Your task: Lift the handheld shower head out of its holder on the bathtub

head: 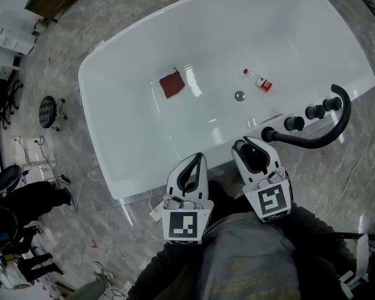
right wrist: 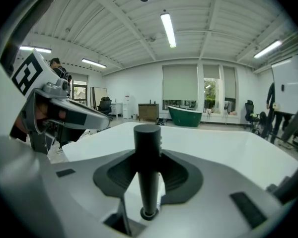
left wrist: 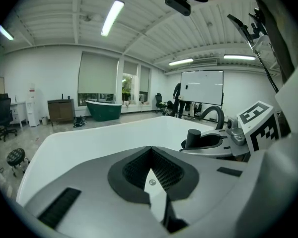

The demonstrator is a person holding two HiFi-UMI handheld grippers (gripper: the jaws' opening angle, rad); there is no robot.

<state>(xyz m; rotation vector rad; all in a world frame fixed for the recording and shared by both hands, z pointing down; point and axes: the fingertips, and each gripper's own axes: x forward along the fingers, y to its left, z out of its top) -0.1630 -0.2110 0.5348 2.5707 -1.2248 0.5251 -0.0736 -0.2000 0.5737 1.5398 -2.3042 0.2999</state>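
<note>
Head view shows a white bathtub point(head: 122, 155) on a grey marble floor. Inside it a red-brown cloth point(head: 172, 84) lies flat on the bottom. A small clear bottle point(head: 258, 80) with a red label lies on its side, well apart from the cloth. The round drain point(head: 239, 95) sits between the two, nearer the bottle. On the rim at the near right stand two black knobs point(head: 294, 123) and a black curved spout point(head: 328, 133).

Right gripper view has the handheld shower head point(right wrist: 147, 152), a black cylinder, standing upright. Its foot is still seated in the round holder point(right wrist: 148, 213) on the bathtub's rim. The right gripper point(head: 253, 152) has its jaws closed around this cylinder. The dark pads point(right wrist: 181, 175) lie against either side, and no gap shows between them and the cylinder.

Left gripper view shows the left gripper point(head: 199, 161) with its jaws pressed together at the tips and nothing between them. It hovers just before the near rim, beside the right gripper.

Farther back in the room, the right gripper view shows a green bathtub point(right wrist: 185, 116) by the windows.
</note>
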